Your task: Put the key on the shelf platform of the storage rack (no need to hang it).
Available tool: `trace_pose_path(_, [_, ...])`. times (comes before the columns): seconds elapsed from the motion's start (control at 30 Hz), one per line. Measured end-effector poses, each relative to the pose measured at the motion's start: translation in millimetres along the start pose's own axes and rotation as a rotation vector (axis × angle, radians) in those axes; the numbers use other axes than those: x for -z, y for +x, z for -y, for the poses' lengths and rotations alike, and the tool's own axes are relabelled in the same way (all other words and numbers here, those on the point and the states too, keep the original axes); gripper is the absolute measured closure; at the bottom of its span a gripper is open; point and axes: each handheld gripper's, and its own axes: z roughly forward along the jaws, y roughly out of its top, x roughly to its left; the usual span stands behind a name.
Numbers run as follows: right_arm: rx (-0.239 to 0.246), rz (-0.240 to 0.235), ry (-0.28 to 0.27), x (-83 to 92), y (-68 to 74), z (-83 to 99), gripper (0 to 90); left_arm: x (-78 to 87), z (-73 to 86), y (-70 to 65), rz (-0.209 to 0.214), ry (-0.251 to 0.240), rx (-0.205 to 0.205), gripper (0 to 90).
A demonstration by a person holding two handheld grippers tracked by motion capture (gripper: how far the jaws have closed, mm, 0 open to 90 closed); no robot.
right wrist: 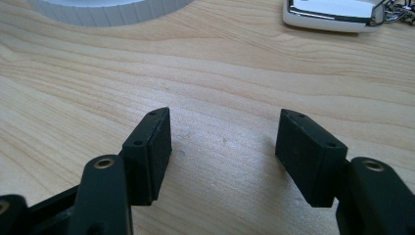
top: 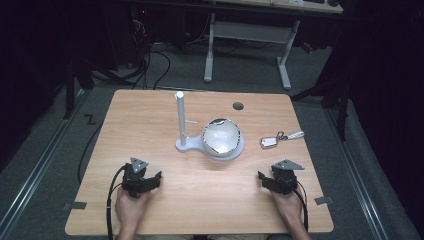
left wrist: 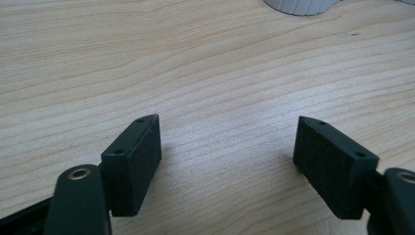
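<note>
A white stand (top: 186, 144) with an upright post (top: 180, 117) and a small side peg sits mid-table, joined to a round white base that carries a shiny dome-shaped bowl (top: 221, 136). Its ribbed white base (right wrist: 107, 12) edges into the top of both gripper views (left wrist: 298, 6). A white key fob (top: 269, 142) on a metal ring and strap lies right of the bowl, also seen close up (right wrist: 333, 14). My left gripper (top: 149, 180) rests open near the front left, nothing between its pads (left wrist: 137, 161). My right gripper (top: 267, 181) rests open at the front right, empty.
The wooden table (top: 150, 120) has a dark round grommet hole (top: 238, 106) near its far edge. Beyond it stand a white-legged desk (top: 247, 35) and floor cables (top: 150, 60). Grey tape tabs mark the front corners (top: 75, 205).
</note>
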Motion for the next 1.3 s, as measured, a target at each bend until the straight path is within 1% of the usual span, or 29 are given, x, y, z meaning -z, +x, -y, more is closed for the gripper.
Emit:
trace_pose_path(0.2, [-0.013, 0.006, 0.011, 1.8, -1.6, 0.0, 39.8, 0.1, -0.2, 0.2, 0.002, 0.002, -0.003, 26.4])
trace_pose_path(0.33, [-0.002, 0.012, 0.001, 5.3, -1.4, -0.4, 40.9, 0.1, -0.1, 0.2, 0.002, 0.002, -0.003, 26.3])
trace_pose_path(0.47, [-0.011, -0.005, -0.008, 8.1, -2.4, -1.3, 41.1, 0.1, -0.2, 0.3, 0.002, 0.002, -0.003, 26.3])
trace_pose_path(0.5, [-0.020, -0.018, 0.000, 8.7, -3.3, -1.9, 41.7, 0.1, -0.2, 0.3, 0.002, 0.002, -0.003, 26.3])
trace_pose_path(0.53, [-0.020, -0.018, 0.000, 8.7, -3.3, -1.9, 41.7, 0.1, -0.2, 0.3, 0.002, 0.002, -0.003, 26.3])
trace_pose_path(0.57, [-0.033, -0.035, 0.006, 10.7, -4.7, -3.4, 42.4, 0.1, -0.2, 0.2, 0.002, 0.003, -0.002, 26.3])
trace_pose_path(0.63, [-0.042, -0.042, 0.010, 12.2, -5.4, -4.4, 42.2, 0.1, -0.2, 0.2, 0.001, 0.002, -0.002, 26.3])
trace_pose_path(0.7, [-0.059, -0.061, 0.003, 15.0, -7.2, -6.6, 40.8, 0.1, -0.3, 0.2, 0.002, 0.002, -0.002, 26.3])
trace_pose_path(0.73, [-0.069, -0.073, -0.009, 17.6, -8.7, -8.4, 39.8, 0.1, -0.3, 0.2, 0.001, 0.002, -0.002, 26.3])
trace_pose_path(0.77, [-0.069, -0.073, -0.009, 17.6, -8.7, -8.4, 39.8, 0.1, -0.3, 0.2, 0.001, 0.002, -0.002, 26.3])
trace_pose_path(0.8, [-0.078, -0.086, 0.004, 18.2, -10.4, -10.2, 38.7, 0.1, -0.3, 0.2, 0.002, 0.003, -0.002, 26.3])
trace_pose_path(0.87, [-0.080, -0.092, 0.007, 18.0, -11.9, -11.9, 39.4, 0.2, -0.3, 0.2, 0.002, 0.003, -0.001, 26.3])
trace_pose_path(1.0, [-0.084, -0.090, 0.008, 18.6, -13.7, -15.6, 41.7, 0.2, -0.3, 0.1, 0.001, 0.003, 0.001, 26.3])
trace_pose_path(1.03, [-0.081, -0.088, 0.003, 19.4, -14.9, -18.5, 43.5, 0.3, -0.5, 0.3, 0.005, 0.006, -0.001, 26.3])
trace_pose_path(1.2, [-0.078, -0.085, 0.002, 19.0, -16.1, -23.2, 46.1, 0.4, -0.8, -0.1, 0.001, 0.007, 0.009, 26.1])
trace_pose_path(1.3, [-0.069, -0.084, -0.004, 17.4, -17.0, -30.9, 47.7, 0.3, -0.5, 0.2, 0.004, 0.007, 0.001, 26.1])
